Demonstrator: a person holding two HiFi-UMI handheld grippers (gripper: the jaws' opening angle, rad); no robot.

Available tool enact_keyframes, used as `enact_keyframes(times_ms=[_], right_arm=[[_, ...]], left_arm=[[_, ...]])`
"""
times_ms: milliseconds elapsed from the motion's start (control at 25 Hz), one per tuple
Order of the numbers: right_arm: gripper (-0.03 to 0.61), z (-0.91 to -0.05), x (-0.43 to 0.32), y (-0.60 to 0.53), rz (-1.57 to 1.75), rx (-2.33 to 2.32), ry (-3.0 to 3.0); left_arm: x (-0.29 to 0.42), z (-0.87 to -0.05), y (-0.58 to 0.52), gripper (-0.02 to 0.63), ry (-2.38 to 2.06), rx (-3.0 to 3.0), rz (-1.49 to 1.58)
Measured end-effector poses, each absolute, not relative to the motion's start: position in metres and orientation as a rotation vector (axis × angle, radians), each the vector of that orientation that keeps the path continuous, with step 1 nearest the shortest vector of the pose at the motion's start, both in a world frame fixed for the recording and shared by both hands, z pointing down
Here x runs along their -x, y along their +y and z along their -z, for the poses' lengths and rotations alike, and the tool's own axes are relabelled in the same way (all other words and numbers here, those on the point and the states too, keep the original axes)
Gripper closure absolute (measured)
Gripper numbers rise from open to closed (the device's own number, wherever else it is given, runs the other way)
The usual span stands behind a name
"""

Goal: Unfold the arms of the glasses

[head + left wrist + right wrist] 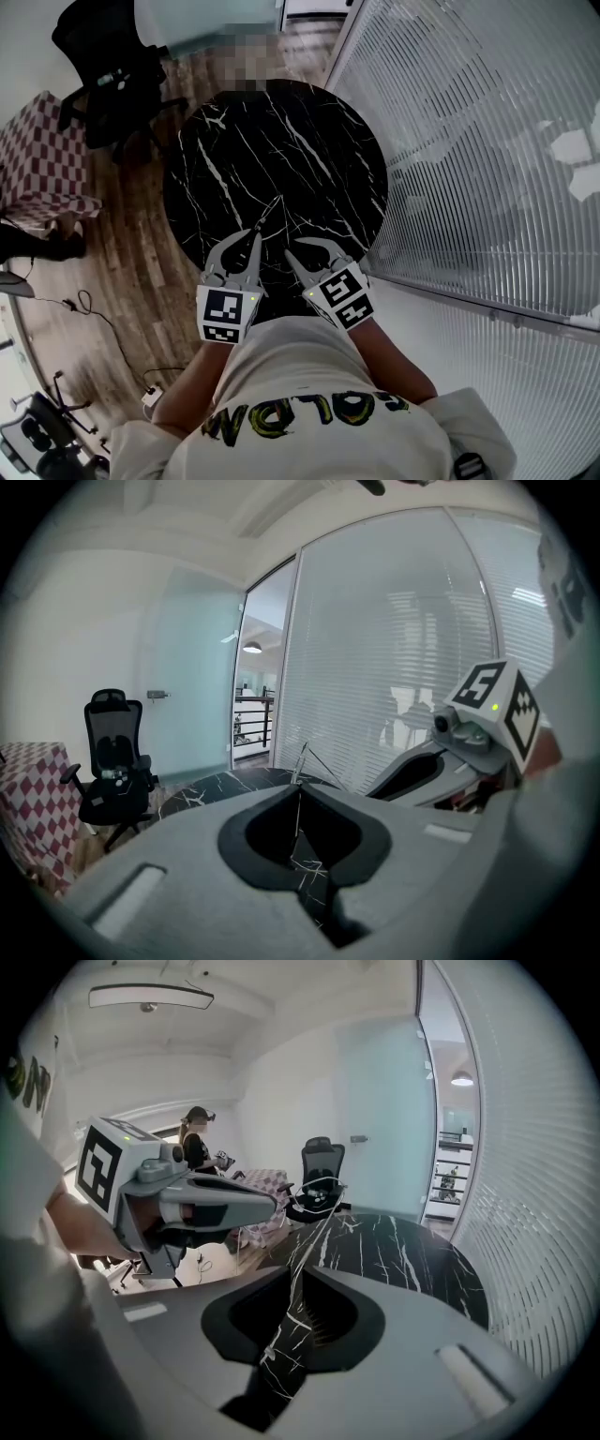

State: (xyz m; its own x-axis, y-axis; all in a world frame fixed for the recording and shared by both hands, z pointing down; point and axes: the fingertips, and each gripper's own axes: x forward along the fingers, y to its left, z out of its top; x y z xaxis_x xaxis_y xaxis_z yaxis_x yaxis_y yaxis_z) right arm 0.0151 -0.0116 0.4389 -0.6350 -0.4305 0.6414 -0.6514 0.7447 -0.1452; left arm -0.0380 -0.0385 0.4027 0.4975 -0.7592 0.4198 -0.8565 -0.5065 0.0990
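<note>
Thin wire-frame glasses (268, 214) stick out from my left gripper (255, 236) over the near part of the round black marble table (281, 141). In the left gripper view the jaws (300, 787) are shut, and a thin wire of the glasses (304, 754) rises from their seam, with a branch slanting right toward the right gripper (375, 789). My right gripper (291, 251) sits just right of the left one. In its own view the jaws (298, 1274) are almost together on a thin glasses arm (312, 1248) lying in the narrow slit.
A black office chair (108, 84) and a red-checked seat (37, 159) stand on the wooden floor at left. A slatted glass wall (469, 141) curves along the right. Cables (94, 314) lie on the floor. A person (197, 1147) stands far behind.
</note>
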Motion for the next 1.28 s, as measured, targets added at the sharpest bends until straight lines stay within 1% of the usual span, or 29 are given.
enact_keyframes(times_ms=[1080,1200,1280], right_arm=[[0.543,-0.458,-0.065,-0.049,-0.292,-0.937,-2.169],[0.54,-0.461,-0.064,-0.049,-0.317,-0.929,-2.188],[0.525,-0.462,-0.061,-0.048,-0.327,-0.917,-2.207]], left_arm=[[0.044,-0.427,-0.04,0.607,-1.321,-2.393,-0.505],[0.044,-0.429,-0.042,0.607,-1.324,-2.374,-0.498],[0.045,-0.433,-0.045,0.607,-1.329,-2.357,-0.493]])
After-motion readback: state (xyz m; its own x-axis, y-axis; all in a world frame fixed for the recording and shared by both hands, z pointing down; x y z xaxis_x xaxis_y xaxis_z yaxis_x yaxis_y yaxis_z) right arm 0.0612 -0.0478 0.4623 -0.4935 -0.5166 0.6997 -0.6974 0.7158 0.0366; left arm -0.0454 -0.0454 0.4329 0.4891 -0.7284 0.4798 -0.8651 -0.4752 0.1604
